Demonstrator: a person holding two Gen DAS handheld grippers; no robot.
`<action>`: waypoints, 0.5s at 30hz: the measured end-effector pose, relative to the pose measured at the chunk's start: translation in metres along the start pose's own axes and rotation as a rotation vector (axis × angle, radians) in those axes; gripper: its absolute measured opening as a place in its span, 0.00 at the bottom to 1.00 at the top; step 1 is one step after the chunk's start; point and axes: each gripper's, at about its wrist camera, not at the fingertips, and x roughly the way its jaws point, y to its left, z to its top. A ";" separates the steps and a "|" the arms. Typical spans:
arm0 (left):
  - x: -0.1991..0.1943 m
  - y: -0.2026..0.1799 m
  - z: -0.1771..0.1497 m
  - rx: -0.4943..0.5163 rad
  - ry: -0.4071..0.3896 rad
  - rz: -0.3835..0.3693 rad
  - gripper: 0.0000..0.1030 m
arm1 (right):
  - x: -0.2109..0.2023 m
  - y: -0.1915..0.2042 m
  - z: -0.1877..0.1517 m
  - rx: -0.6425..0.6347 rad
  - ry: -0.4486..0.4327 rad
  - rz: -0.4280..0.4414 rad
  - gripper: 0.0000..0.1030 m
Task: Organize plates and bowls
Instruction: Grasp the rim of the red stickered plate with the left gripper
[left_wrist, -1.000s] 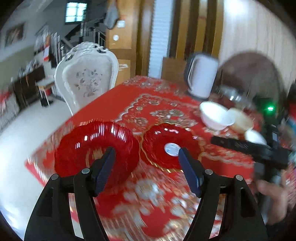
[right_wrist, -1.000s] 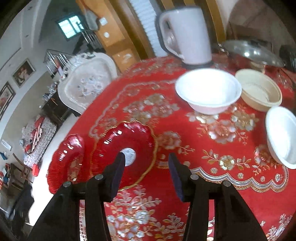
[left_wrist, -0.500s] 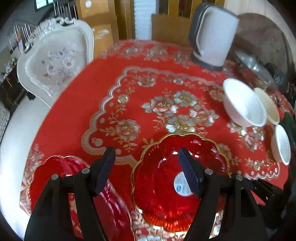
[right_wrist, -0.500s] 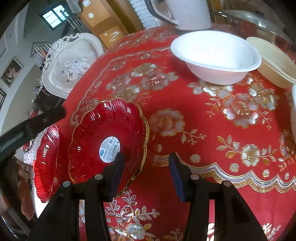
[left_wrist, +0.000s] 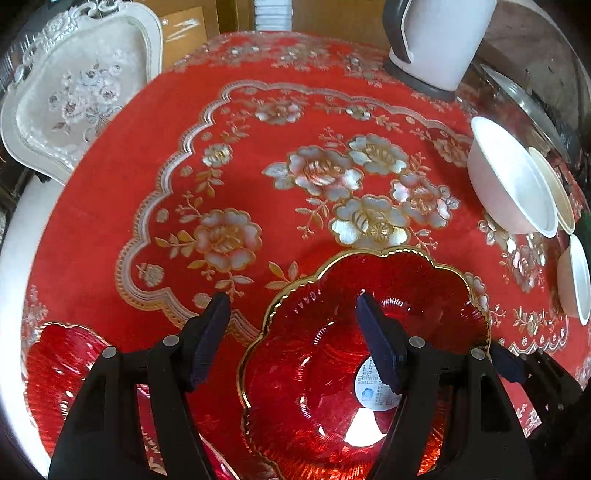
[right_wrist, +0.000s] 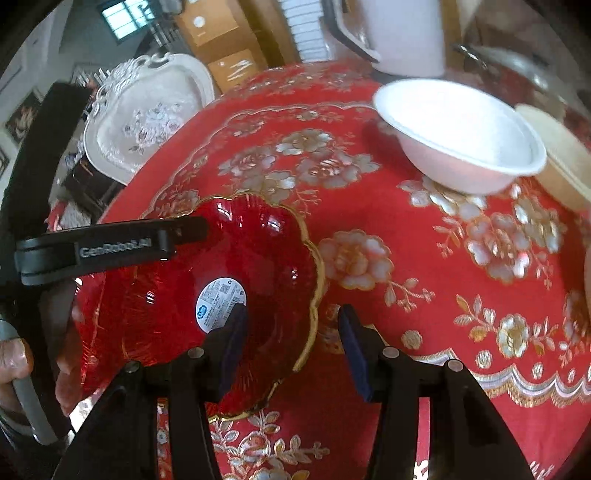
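A red glass plate with a gold scalloped rim and a white sticker (left_wrist: 332, 350) (right_wrist: 258, 266) lies on the red tablecloth. My left gripper (left_wrist: 291, 317) is open above its left rim, the right finger over the plate. My right gripper (right_wrist: 291, 328) is open and straddles the plate's right rim. A second red plate (left_wrist: 62, 373) lies at the lower left. A large white bowl (left_wrist: 509, 184) (right_wrist: 461, 136), a cream bowl (left_wrist: 554, 192) (right_wrist: 565, 162) and a small white bowl (left_wrist: 576, 280) stand at the right.
A white electric kettle (left_wrist: 439, 40) (right_wrist: 402, 33) stands at the table's far side, with a glass lid (left_wrist: 517, 99) beside it. A white ornate chair (left_wrist: 74, 92) (right_wrist: 147, 110) stands past the table's left edge.
Both grippers have moved in close over the stickered red plate. The left camera now looks down on it. The right gripper has come to the plate's right rim.
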 end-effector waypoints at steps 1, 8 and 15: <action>0.003 0.000 0.000 -0.007 0.008 -0.013 0.67 | 0.001 0.001 0.000 -0.014 -0.007 -0.005 0.48; 0.001 -0.003 -0.004 0.015 -0.009 0.054 0.46 | 0.005 -0.002 0.004 -0.036 -0.041 0.012 0.18; -0.006 -0.007 0.001 0.014 -0.033 0.045 0.34 | 0.002 -0.004 0.005 -0.021 -0.038 0.023 0.14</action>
